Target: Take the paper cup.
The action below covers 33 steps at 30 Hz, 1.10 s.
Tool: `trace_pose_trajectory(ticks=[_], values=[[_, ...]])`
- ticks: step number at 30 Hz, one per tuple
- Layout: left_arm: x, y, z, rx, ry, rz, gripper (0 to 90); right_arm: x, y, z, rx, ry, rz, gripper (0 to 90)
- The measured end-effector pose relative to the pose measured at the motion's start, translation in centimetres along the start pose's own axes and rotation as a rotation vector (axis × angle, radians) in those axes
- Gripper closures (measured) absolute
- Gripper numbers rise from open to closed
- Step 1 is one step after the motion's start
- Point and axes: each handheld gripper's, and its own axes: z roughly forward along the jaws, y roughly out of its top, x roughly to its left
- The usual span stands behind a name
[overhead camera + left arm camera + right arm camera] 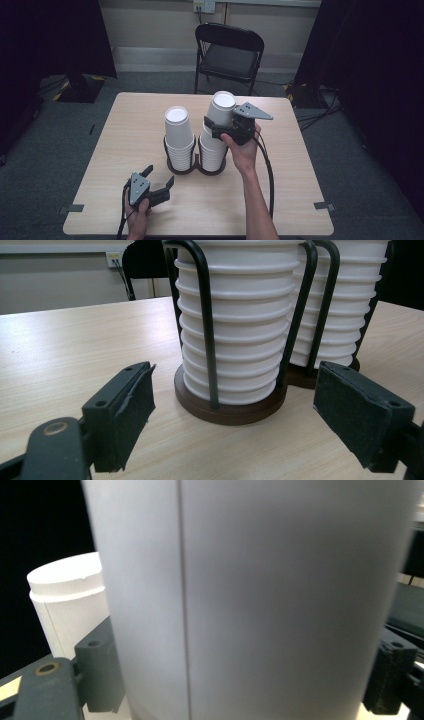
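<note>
Paper cups stand upside down in two stacks in a dark wire double holder (196, 167) at the centre of the high view, and the top cup (221, 107) of the right-hand stack sits clamped between the jaws of the right gripper (220, 128), which comes at it from the right of the frame. In the right gripper view that cup's white wall (260, 600) spans the space between both pads, so the jaws are closed on it. Its long axis runs nearly vertical, leaning slightly toward the upper right of the high view, closed base up and open mouth down over the right stack (213, 152). A lift would therefore likely go straight up along that axis. The left stack (179, 135) stands just beside it, untouched. The left gripper (159, 186) rests low at the lower left, jaws spread wide and empty, pointing toward the holder's base (227, 407).
</note>
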Motion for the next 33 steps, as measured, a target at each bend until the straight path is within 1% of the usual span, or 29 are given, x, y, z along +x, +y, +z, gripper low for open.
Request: trace_pose_trajectory(ticks=[4, 5, 7, 13, 15, 18, 22, 25, 27, 31, 32, 33], values=[[0.0, 0.0, 0.0, 0.001, -0.006, 0.001, 16.2, -0.1, 0.6, -0.2, -0.012, 0.000, 0.000, 13.9], [0.1, 0.0, 0.0, 0.002, -0.010, 0.001, 16.2, -0.1, 1.0, -0.4, -0.024, -0.004, -0.001, 14.0], [0.2, 0.0, 0.0, 0.005, -0.024, -0.008, 16.0, -0.1, 1.2, -0.5, -0.029, -0.003, 0.004, 14.0], [0.1, 0.0, 0.0, 0.003, -0.014, -0.004, 16.0, -0.2, 2.1, -0.9, -0.058, -0.010, 0.013, 14.1], [0.1, 0.0, 0.0, 0.002, -0.016, -0.005, 16.0, -0.1, 2.3, -1.0, -0.072, -0.007, 0.023, 14.1], [0.1, 0.0, 0.0, 0.004, -0.015, -0.001, 16.0, -0.3, 2.5, -1.3, -0.076, -0.013, 0.025, 14.2], [-0.1, 0.0, 0.1, 0.011, -0.008, 0.015, 16.0, -0.4, 2.8, -1.6, -0.079, -0.009, 0.032, 14.2], [0.0, 0.0, 0.1, 0.006, -0.009, 0.008, 16.0, -0.3, 3.2, -1.9, -0.089, -0.007, 0.039, 14.2], [0.0, 0.0, 0.0, 0.003, -0.010, 0.005, 16.0, -0.3, 3.4, -2.1, -0.103, -0.007, 0.031, 14.2], [0.1, 0.0, 0.0, 0.002, -0.024, 0.002, 16.0, -0.3, 3.7, -2.4, -0.118, -0.013, 0.031, 14.3], [0.2, 0.0, 0.0, 0.001, -0.029, -0.007, 16.0, -0.3, 3.7, -2.5, -0.123, -0.013, 0.041, 14.2], [0.4, 0.0, -0.1, -0.007, -0.037, -0.021, 16.0, -0.3, 3.8, -2.9, -0.133, -0.024, 0.044, 14.2]])
